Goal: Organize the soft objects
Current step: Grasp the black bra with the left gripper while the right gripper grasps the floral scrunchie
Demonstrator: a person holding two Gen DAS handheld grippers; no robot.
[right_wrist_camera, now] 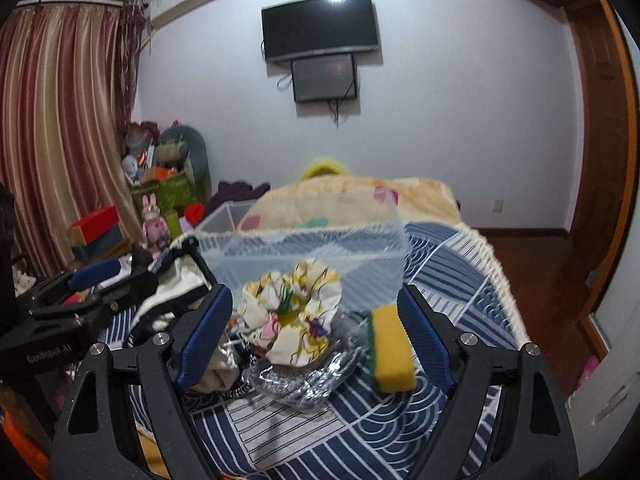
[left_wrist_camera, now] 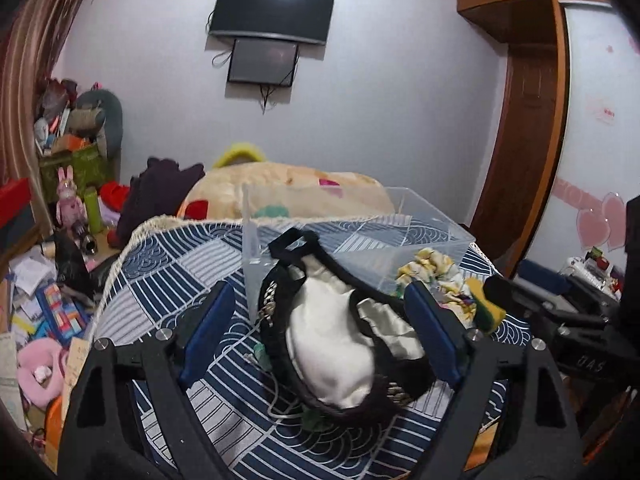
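A black and white cloth bag (left_wrist_camera: 332, 340) lies on the blue patterned cloth (left_wrist_camera: 168, 264). My left gripper (left_wrist_camera: 320, 320) is open, its blue fingers on either side of the bag. A clear plastic bin (left_wrist_camera: 360, 224) stands behind it. In the right wrist view my right gripper (right_wrist_camera: 316, 324) is open around a floral scrunchie (right_wrist_camera: 292, 312), with a yellow and green sponge (right_wrist_camera: 390, 350) by its right finger and a silvery item (right_wrist_camera: 300, 380) below. The bin (right_wrist_camera: 304, 248) stands just behind them. The sponge (left_wrist_camera: 486, 304) and scrunchie (left_wrist_camera: 432, 268) also show in the left wrist view.
A beige blanket (left_wrist_camera: 288, 188) lies beyond the bin. Cluttered toys, boxes and papers (left_wrist_camera: 52, 280) fill the floor at left. Curtains (right_wrist_camera: 60, 120) hang at left, screens (right_wrist_camera: 320, 28) on the far wall, a wooden door (left_wrist_camera: 520, 140) at right.
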